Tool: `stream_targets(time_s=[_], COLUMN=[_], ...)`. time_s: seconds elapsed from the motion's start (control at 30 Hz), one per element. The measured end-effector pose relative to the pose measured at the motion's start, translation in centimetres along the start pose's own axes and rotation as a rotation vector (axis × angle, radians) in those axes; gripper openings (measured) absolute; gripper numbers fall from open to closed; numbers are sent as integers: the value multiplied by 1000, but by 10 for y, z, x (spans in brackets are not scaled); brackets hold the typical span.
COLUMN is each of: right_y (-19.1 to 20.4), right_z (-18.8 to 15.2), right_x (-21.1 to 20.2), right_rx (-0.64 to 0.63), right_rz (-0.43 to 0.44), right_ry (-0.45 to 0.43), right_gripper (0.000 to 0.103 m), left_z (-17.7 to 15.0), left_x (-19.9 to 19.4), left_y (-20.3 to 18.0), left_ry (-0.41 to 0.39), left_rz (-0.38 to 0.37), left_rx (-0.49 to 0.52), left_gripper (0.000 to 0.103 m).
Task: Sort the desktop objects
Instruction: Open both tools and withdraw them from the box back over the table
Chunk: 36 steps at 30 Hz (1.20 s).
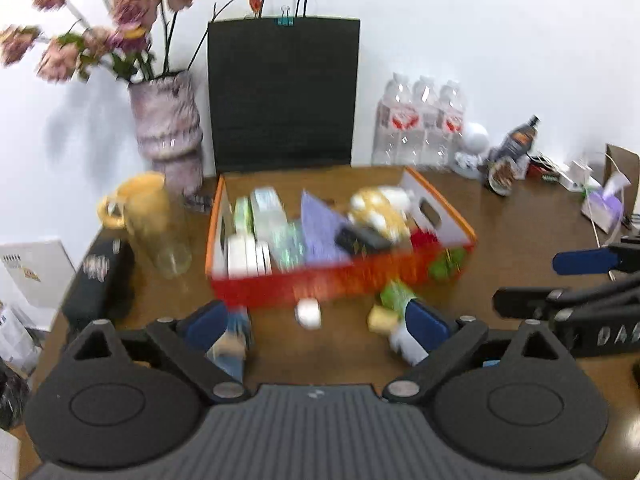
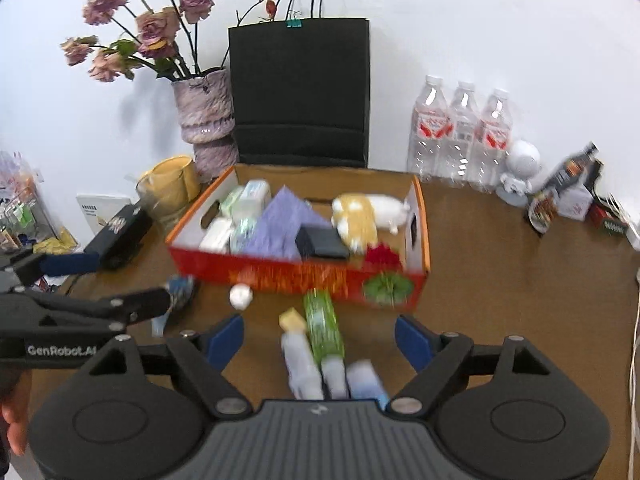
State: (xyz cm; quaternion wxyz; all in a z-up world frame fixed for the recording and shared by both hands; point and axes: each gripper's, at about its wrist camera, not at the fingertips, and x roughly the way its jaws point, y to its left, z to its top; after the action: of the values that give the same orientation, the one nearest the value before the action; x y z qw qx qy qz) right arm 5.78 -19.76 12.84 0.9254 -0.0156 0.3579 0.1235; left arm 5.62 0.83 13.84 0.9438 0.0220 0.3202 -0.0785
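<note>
An orange-red cardboard box (image 1: 336, 282) (image 2: 296, 274) sits mid-table, filled with packets, a purple cloth, a black case and a yellow-white plush toy (image 2: 360, 210). In front of it lie a small white round object (image 1: 308, 313) (image 2: 240, 295), a green tube (image 2: 322, 326), a yellow-capped bottle (image 2: 298, 350) and a blue-white item (image 2: 366, 382). My left gripper (image 1: 316, 324) is open, with a blue patterned object (image 1: 234, 338) (image 2: 180, 288) beside its left finger. My right gripper (image 2: 320, 338) is open over the tubes.
A vase of dried pink flowers (image 2: 206, 118), a black paper bag (image 2: 300, 92), three water bottles (image 2: 462, 136), a yellow cup in a glass (image 1: 154, 220), a black box (image 1: 100, 276) and clutter at the right stand around the brown table (image 2: 520, 280).
</note>
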Motion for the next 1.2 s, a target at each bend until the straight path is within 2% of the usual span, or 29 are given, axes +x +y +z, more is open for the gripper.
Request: stream_targets(time_s=[0.13,0.23,0.3,0.37,0.6,0.73,0.87,0.97,1.2], right_y=[3,7,8,10,15,19,17,15,19], right_z=[-69,-114,-136,-142,-163,-169,-170,-168,-168], right_x=[-5,4,10,13,24,30,30,32,34], right_rx=[7,21,35,33,25,14,29,43,17], right_rz=[15,-5,-13,-17,-32,-48,-49,-60,-74], right_ry=[-52,-84,-87,-82,-67,-60,-62,-49,-36], right_gripper=[85,85,85,85,86,94,96,103,103], left_z=[-72,-114,-135,-147,-159,-161,-163,-163,-163], left_x=[-16,-13,-13,-12,2,6,7,7,8], left_y=[-4,-10,-14,-16,-11,-9,-11,-11,-12], left_ry=[-65,-44,-54,-51,7,26,30,28,29], left_rz=[-13,21,29,35,91,85,99,100,101], left_rx=[-10,-23,-15,-14,-57,-64,-61,-62,-59], left_gripper=[103,103,103,103,103,103,103,103,103])
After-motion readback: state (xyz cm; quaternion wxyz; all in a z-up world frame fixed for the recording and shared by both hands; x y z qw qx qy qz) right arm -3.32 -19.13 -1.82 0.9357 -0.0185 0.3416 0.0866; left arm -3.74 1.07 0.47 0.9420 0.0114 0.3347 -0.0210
